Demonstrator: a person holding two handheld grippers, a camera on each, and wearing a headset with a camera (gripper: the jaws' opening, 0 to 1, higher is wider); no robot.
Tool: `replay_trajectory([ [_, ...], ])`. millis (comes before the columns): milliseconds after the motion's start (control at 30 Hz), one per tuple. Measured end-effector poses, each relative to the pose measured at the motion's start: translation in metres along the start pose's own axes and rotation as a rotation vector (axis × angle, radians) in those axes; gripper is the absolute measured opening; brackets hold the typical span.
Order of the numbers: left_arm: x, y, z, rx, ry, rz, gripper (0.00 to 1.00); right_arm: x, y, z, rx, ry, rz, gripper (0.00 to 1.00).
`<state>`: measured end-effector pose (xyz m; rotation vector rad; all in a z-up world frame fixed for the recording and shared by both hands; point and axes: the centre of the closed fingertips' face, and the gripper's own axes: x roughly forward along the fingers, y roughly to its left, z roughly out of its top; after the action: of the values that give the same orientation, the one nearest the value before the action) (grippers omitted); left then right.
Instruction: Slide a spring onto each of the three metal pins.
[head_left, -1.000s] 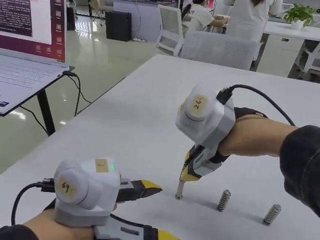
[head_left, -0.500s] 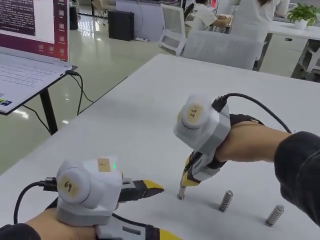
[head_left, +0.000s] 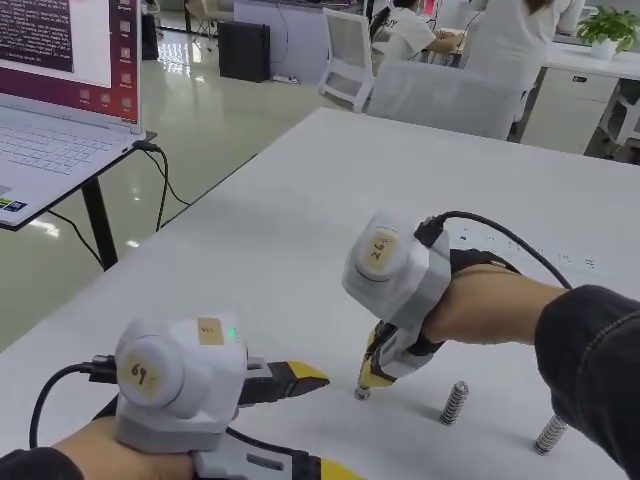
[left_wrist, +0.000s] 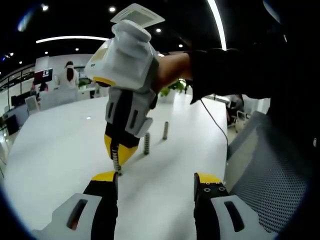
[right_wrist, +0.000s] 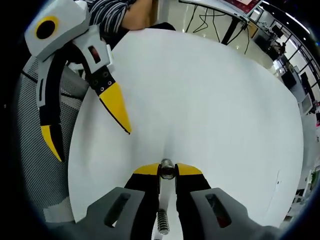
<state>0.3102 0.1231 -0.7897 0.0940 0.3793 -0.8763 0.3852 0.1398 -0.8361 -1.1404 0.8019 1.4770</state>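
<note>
My right gripper (head_left: 372, 376) points down at the table, shut on a spring (right_wrist: 161, 220) that runs up between its jaws. The spring's lower coils (left_wrist: 116, 161) stand on the leftmost metal pin (head_left: 361, 393), just above the white table (head_left: 300, 230). Right of it, two more pins carry springs, the nearer one (head_left: 454, 402) upright and the farther one (head_left: 550, 434) partly behind my sleeve. These two also appear in the left gripper view as the nearer spring (left_wrist: 147, 143) and the farther spring (left_wrist: 165, 130). My left gripper (head_left: 318, 420) rests low at the front left, open and holding nothing, about a hand's width from the pin.
An open laptop (head_left: 60, 90) sits on a side stand at the far left, with cables hanging beside the table edge. Chairs (head_left: 430, 95) and seated people are beyond the table's far end. A mesh chair (left_wrist: 270, 165) stands close beside me.
My right gripper has dropped lower along the leftmost pin, carrying the spring down until its tips are near the table. The left gripper has stayed put.
</note>
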Motion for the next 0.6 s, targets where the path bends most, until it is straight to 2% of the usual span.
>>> replay_trajectory([
  [600, -0.001, 0.0, -0.001, -0.002, 0.006, 0.002, 0.56, 0.011, 0.002, -0.007, 0.014, 0.021, 0.017, 0.09],
])
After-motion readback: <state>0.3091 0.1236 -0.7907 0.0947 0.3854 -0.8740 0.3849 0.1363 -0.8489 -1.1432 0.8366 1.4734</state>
